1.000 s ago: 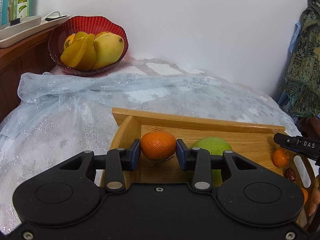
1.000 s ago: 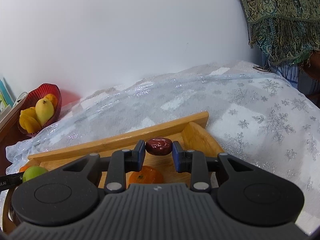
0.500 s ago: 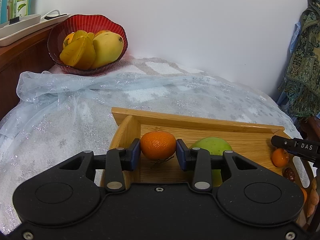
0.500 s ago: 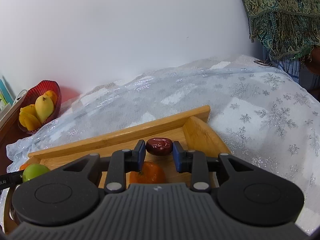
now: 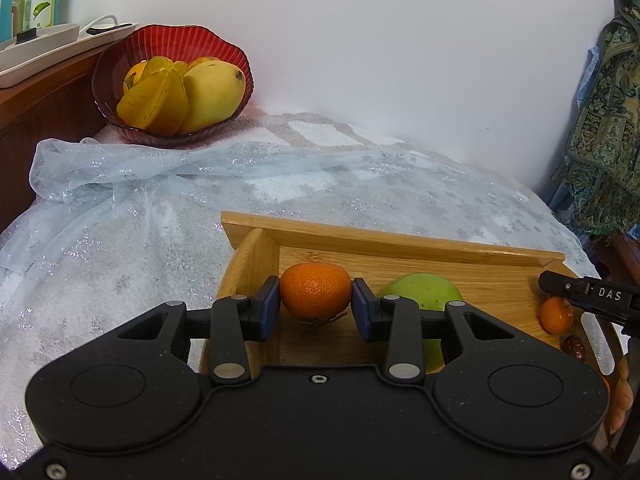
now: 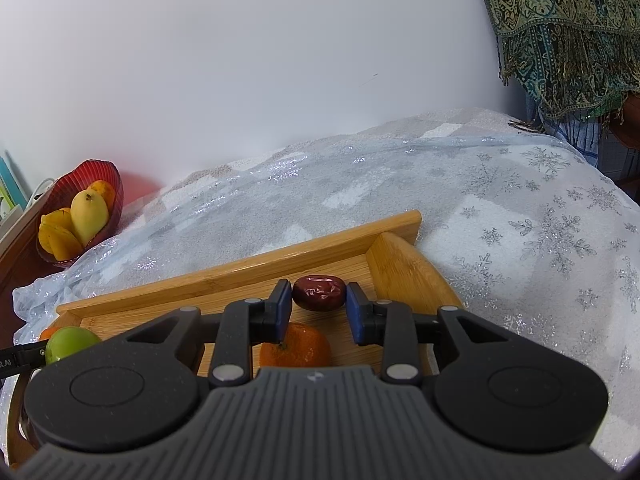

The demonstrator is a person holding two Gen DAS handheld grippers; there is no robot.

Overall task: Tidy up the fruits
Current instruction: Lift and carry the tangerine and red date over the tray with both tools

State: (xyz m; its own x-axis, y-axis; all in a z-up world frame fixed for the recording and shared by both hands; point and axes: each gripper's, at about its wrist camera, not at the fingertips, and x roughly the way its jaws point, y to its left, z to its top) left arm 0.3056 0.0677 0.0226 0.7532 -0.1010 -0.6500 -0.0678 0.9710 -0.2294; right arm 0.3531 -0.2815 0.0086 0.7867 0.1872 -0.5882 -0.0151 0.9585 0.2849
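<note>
A: What does your left camera show?

B: My left hand-held gripper [image 5: 315, 307] is clamped on a tangerine [image 5: 315, 289], both blue pads pressing its sides. I hold it over the near left corner of the wooden tray [image 5: 384, 240]. A green mango [image 5: 420, 290] lies in the tray just to the right, partly hidden behind my right finger. At the tray's right end I see a second tangerine [image 5: 556, 314] and a red date [image 5: 574, 346], with the tip of my other hand-held gripper [image 5: 588, 295] above them.

A: And further back?

B: A red bowl [image 5: 176, 46] sits by the wall at the far left, holding a yellow mango [image 5: 212, 94] and starfruit [image 5: 154, 100]. A pale snowflake cloth [image 5: 120, 220] covers the surface under the tray.

A: Now the right camera.

B: My right hand-held gripper [image 6: 319, 306] is narrow, with the date [image 6: 319, 293] between its pads. There is a small gap on each side, so I do not hold it tight. It is near the tray's [image 6: 248, 268] far right corner. Whether the date rests on the wood I cannot tell. The second tangerine [image 6: 296, 348] lies in the tray just below it, partly behind my gripper body.

A: Anything on the left there?

B: The green mango [image 6: 70, 343] shows at the tray's left end, and the red bowl [image 6: 86, 184] stands well apart by the wall.
</note>
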